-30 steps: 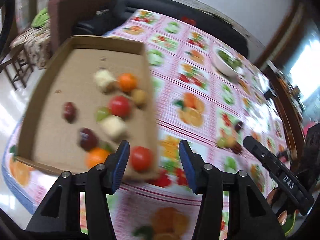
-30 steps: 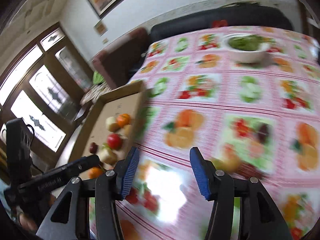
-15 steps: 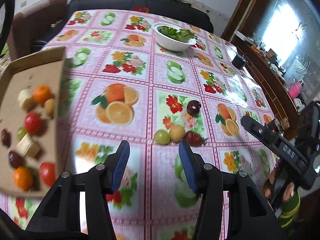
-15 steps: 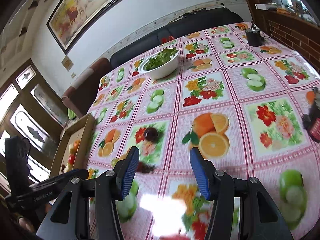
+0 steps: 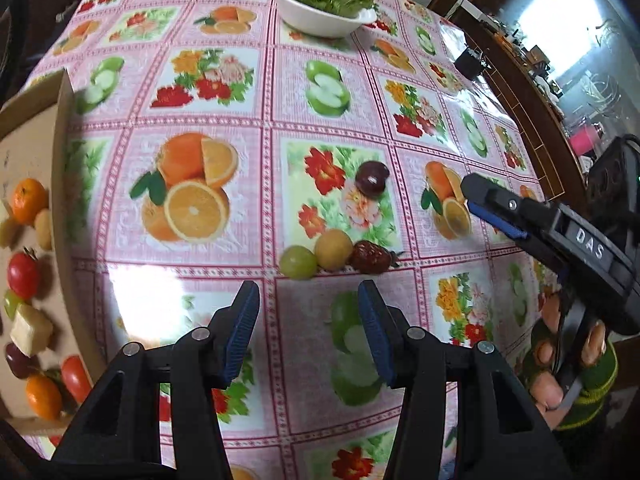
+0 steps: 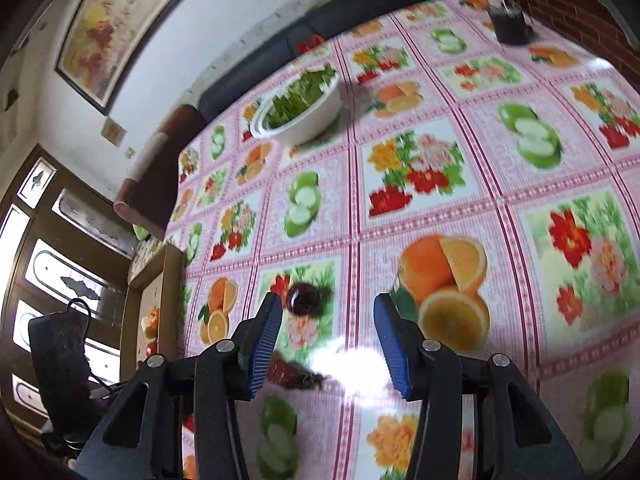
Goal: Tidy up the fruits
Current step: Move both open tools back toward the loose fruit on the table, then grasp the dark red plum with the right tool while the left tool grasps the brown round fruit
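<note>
White "DAS" lettering marks our right hand-held gripper (image 5: 486,204), closing on nothing; our left hand-held gripper (image 5: 308,332) gapes empty near 4 fruits (image 5: 332,255) on the worktop (image 5: 248,92).

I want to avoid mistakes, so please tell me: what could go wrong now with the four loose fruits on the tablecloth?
1. The green grape, yellow round fruit and red strawberry touch in a row; the open left claw may catch two or knock one rolling.
2. The right claw is closing with nothing between its pads, beside the dark purple plum; it might nudge it away.
</note>
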`<state>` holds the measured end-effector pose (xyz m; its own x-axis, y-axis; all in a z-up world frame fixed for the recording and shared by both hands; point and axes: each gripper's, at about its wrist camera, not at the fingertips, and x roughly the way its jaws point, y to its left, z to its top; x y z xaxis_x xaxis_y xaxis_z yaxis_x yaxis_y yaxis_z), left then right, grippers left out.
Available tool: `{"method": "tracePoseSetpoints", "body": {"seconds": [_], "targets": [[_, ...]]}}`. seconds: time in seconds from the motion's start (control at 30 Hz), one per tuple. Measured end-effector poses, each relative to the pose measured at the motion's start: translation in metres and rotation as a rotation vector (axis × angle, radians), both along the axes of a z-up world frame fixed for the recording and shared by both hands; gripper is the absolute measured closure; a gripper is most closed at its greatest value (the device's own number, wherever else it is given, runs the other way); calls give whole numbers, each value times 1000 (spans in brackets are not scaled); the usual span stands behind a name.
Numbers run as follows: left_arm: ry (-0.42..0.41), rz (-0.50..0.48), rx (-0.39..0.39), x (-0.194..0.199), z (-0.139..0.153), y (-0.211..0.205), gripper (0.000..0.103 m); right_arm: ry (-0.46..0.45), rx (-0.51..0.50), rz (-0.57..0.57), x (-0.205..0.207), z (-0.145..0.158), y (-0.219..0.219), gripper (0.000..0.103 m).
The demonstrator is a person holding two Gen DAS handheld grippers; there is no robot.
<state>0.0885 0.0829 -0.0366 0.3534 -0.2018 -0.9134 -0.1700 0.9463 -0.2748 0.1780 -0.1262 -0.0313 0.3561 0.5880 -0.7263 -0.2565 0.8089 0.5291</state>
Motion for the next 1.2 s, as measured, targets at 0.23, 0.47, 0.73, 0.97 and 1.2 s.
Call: {"method": "tracePoseSetpoints", "body": {"seconds": [0.23,0.47,0.73,0.97,1.2], "targets": [[-71,1,26,-7,-12,-4,54,-35,-13,29,-12,3,-5,55],[-231,-7,91,-29,-1,-18,54,-122,44,16,-40,-5,-14,54],[-277,-13,173,-39,4,-29,54,-168,-42,42,-36,-3,11,55],[-270,-116,172,-15,0,-28,54,-144,-220,114,1,-26,77,65],[-226,-251,202,16,-16,-35,54,-137,-138,113,3,-25,58,76]]}}
